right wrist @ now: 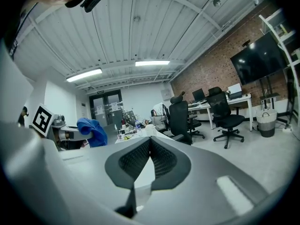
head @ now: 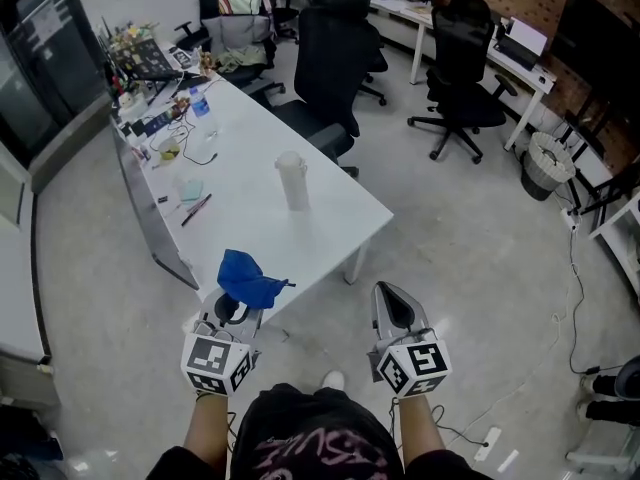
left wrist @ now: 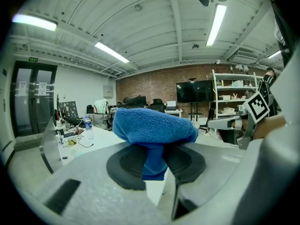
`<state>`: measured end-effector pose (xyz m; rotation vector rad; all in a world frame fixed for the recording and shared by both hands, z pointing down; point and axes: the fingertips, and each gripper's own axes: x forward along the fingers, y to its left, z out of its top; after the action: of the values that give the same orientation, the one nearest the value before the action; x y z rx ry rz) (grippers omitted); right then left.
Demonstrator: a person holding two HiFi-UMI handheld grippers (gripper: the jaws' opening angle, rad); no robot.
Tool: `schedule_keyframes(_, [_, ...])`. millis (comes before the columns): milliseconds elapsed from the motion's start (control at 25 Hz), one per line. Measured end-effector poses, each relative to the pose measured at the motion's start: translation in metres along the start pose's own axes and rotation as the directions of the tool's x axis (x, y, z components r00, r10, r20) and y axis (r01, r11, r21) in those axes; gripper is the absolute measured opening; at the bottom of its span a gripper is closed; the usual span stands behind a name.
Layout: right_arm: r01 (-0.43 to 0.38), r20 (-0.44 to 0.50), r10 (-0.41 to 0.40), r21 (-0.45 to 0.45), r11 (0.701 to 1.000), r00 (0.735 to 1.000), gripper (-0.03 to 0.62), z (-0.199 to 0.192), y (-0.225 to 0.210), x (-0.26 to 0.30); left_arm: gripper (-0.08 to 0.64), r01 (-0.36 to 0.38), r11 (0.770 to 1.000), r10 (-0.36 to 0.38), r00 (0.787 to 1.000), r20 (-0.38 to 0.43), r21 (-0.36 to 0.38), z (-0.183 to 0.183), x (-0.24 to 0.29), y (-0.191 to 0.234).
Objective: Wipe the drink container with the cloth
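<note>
Head view first: where does the drink container stand?

Upright on the white tabletop, toward its near right part, with bare surface all round it. It is a pale, translucent tumbler with a lid.

And the cloth?

Blue, bunched up, hanging just over the tabletop's near corner. It is not touching the container; a stretch of tabletop lies between them.

What has hold of it?

The left tool. In the left gripper view the jaws are closed on a fold of the cloth, which runs down between the two dark pads while the rest bulges above them.

The right tool?

Off the tabletop's near end, over the floor, beside the left one. In the right gripper view the ribbed pads meet along their length and nothing is between them. The container shows just above the tips, far along the tabletop.

Anything else on the tabletop?

Clutter at its far end: a water bottle, cables, small items I can't make out. A pen-like thing lies near its left edge.

Around it?

A black office chair is pushed up to the tabletop's far right side.
</note>
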<state>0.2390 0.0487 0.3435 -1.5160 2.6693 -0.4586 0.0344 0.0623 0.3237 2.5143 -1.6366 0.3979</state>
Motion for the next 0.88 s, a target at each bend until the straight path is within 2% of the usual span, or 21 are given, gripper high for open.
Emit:
schedule_keyframes(320, [-0.065, 0.023, 0.065, -0.006, 0.998, 0.998, -0.006, 0.016, 0.009, 0.011, 0.1, -0.025, 0.999, 0.025, 0.999, 0.024, 0.03, 0.019, -0.002, 0.003])
schedule_keyframes(880, [-0.072, 0.007, 0.073, -0.032, 0.997, 0.997, -0.006, 0.027, 0.001, 0.058, 0.1, -0.032, 0.999, 0.032, 0.999, 0.043, -0.001, 0.024, 0.031, 0.037])
